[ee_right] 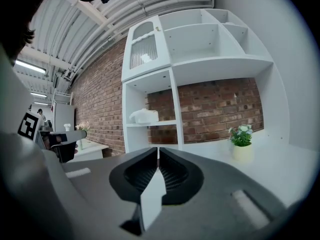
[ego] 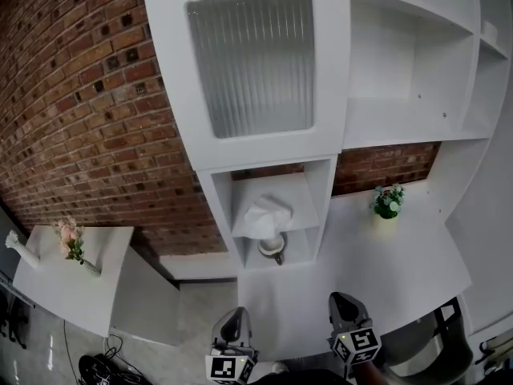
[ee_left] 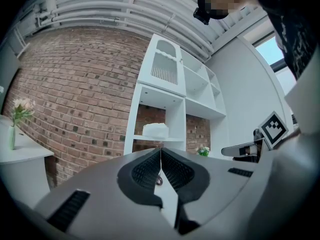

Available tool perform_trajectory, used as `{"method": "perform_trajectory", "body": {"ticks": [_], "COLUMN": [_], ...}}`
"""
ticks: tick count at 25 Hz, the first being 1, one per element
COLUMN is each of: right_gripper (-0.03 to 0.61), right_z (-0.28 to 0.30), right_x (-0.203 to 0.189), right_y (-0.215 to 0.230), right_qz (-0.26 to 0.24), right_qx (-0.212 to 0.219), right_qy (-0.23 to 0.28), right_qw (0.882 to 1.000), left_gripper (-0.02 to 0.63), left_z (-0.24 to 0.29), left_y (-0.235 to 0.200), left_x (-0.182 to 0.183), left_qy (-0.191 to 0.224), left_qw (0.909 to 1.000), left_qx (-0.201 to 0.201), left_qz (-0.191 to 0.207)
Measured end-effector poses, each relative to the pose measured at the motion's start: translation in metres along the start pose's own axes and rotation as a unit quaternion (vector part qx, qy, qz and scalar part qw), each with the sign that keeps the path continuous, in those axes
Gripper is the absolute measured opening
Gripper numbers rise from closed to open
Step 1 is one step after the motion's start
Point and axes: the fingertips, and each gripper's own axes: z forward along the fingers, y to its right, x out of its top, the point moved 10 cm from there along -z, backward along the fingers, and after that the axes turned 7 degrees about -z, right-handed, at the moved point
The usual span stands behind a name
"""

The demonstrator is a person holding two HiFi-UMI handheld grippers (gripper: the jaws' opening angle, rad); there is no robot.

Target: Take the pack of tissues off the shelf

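Facing shelved tissue pack [ego: 267, 215]: left tongs [ee_left: 161, 151], right tongs [ee_right: 158, 150], seemingly closed.

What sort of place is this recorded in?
Probably a mock living room in a loft or studio: white shelf unit against an exposed brick wall, a tissue pack and small potted plant as props, bare ceiling pipes overhead.

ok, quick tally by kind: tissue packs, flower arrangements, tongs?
Tissue pack: 1
Potted flowering plant: 1
Vase of pink flowers: 1
Tongs: 2, the left tongs and the right tongs, both shut and empty
Total: 5
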Motion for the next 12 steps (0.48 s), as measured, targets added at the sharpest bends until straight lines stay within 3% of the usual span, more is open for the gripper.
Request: {"method": "perform_trajectory", "body": {"ticks": [5, 12], "right_gripper": [0.047, 0.252], "right_z": [0.03, 0.081], "right_x": [0.015, 0.048], "right_y": [-0.007, -0.014], "right_qz": [0.012, 0.005], "right_qx": [0.009, 0.062], "right_qy": [0.018, 0.052], "right_qw": [1.0, 0.997], "left_gripper": [0.012, 0.012], "left_z": [0.013, 0.025], "left_y": [-0.022, -0.039], "left_x": [0.006, 0.005], "left_qy": [-0.007, 0.0], "left_qw": [0.9999, 0.9999], "left_qx": [0.004, -0.017], "left_qz": [-0.007, -0.001]}}
